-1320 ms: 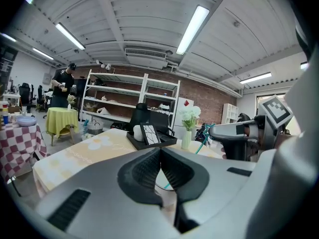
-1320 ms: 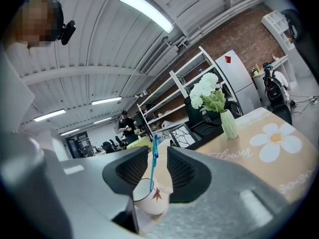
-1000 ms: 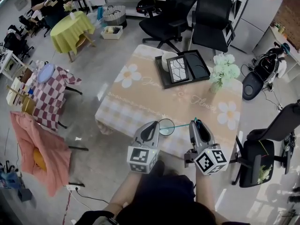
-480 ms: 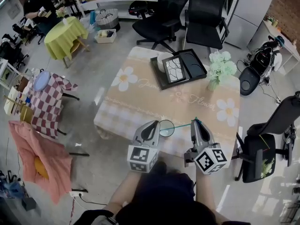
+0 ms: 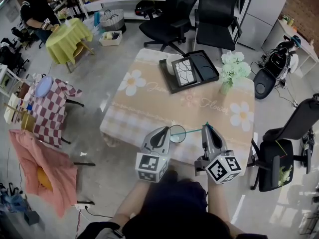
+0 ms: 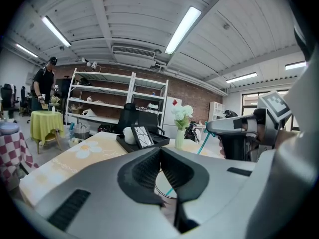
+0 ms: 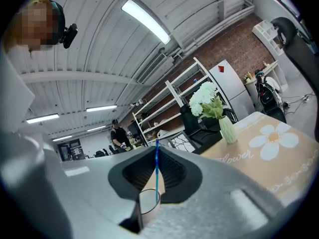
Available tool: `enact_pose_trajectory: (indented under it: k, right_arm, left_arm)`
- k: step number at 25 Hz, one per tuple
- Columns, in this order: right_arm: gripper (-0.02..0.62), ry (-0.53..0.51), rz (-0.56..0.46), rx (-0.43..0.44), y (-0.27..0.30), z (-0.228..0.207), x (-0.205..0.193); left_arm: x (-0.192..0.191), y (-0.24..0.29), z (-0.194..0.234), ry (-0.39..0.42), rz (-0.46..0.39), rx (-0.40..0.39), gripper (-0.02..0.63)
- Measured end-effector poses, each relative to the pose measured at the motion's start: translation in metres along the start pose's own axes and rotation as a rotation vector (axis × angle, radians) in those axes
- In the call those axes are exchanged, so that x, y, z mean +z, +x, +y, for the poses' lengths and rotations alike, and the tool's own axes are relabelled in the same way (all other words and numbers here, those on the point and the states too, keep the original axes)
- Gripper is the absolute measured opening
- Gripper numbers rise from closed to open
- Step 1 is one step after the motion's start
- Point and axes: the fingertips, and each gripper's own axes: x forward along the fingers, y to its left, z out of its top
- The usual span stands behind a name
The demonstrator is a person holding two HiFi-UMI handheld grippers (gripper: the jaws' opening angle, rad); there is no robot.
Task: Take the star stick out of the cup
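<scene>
A clear cup [image 5: 177, 134] stands near the front edge of the flower-print table [image 5: 149, 108]. A thin teal star stick [image 5: 192, 131] leans out of it to the right. My left gripper [image 5: 164, 132] is at the cup's left side, shut on the cup's wall [image 6: 167, 183]. My right gripper [image 5: 206, 129] has just been closing, and its pads now pinch the upper end of the stick [image 7: 156, 173]. In the right gripper view the cup [image 7: 148, 203] shows below the jaws. The left gripper view shows the right gripper [image 6: 234, 129] holding the stick [image 6: 202, 146].
At the table's far side are a black tray [image 5: 209, 66] with a white bowl and a patterned plate, and a vase of white flowers [image 5: 233, 72]. Black office chairs [image 5: 214, 19] stand behind the table, another chair [image 5: 279, 166] at my right.
The head view has shifted a little. Both grippers, the cup and the stick keep their places.
</scene>
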Motion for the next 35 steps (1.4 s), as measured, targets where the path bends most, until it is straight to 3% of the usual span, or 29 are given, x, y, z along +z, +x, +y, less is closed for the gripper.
enact_pose_trajectory:
  k: [24, 35]
  right_arm:
    - [0.015, 0.028, -0.127, 0.105, -0.037, 0.023, 0.065]
    - [0.015, 0.016, -0.215, 0.068, -0.072, 0.010, 0.092]
  left_arm:
    - [0.027, -0.014, -0.026, 0.012, -0.068, 0.047, 0.009]
    - [0.037, -0.013, -0.054, 0.037, -0.093, 0.013, 0.009]
